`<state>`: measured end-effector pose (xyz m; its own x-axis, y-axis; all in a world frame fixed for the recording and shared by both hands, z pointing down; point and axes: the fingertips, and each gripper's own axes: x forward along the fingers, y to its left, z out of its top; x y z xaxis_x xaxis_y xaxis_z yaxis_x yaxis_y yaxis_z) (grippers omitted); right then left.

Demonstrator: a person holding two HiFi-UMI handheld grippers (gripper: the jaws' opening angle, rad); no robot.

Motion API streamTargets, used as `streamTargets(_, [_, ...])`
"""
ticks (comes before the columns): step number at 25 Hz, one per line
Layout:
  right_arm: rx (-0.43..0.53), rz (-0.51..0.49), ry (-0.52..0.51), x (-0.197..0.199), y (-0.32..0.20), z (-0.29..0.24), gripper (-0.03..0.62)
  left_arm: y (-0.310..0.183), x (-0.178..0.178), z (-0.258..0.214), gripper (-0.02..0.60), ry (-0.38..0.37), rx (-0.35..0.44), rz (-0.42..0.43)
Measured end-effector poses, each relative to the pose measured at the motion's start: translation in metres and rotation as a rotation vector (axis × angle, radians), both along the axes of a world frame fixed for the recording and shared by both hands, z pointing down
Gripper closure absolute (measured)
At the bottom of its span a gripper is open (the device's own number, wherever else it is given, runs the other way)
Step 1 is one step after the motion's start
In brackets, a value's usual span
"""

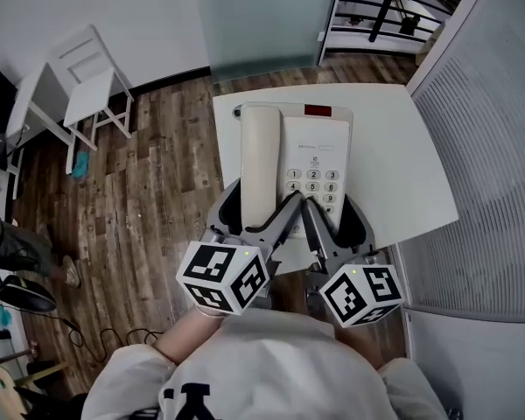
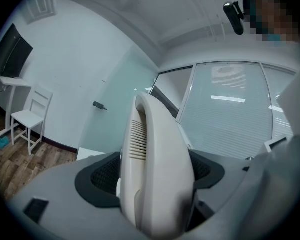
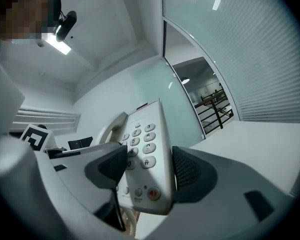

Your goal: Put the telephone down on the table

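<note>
A cream desk telephone [image 1: 315, 151], with a keypad and its handset [image 1: 260, 156] resting on its left side, is held over the white table [image 1: 402, 147]. My left gripper [image 1: 261, 208] is shut across the near end of the handset [image 2: 155, 174], which fills the gap between its pads. The right gripper [image 1: 330, 210] is shut on the near edge of the keypad side [image 3: 145, 149], one pad on the keys and one behind the body. Both gripper views tilt up toward the ceiling. Whether the telephone's far end touches the table [image 3: 250, 139] cannot be told.
The table is small, and wood floor [image 1: 149, 199] lies to its left. A white chair [image 1: 87, 81] stands far left by a narrow desk. A frosted glass door [image 1: 262, 16] is behind the table, and a blind-covered wall [image 1: 490, 147] runs close along its right.
</note>
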<state>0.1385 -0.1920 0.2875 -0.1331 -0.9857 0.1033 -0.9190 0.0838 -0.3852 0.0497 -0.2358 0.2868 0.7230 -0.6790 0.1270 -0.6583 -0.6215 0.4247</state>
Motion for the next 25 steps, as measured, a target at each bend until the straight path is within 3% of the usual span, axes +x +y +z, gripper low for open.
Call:
streamTargets(8, [-0.005,0.007,-0.008,-0.007,-0.03,0.002,0.298,-0.03,-0.007,0.002,0.186,-0.008,0.001,0.005])
streamTargets(25, [-0.097,-0.07,-0.012,0.005,-0.062,0.026,0.298,-0.055,0.002,0.029,0.186,-0.018,-0.092,-0.073])
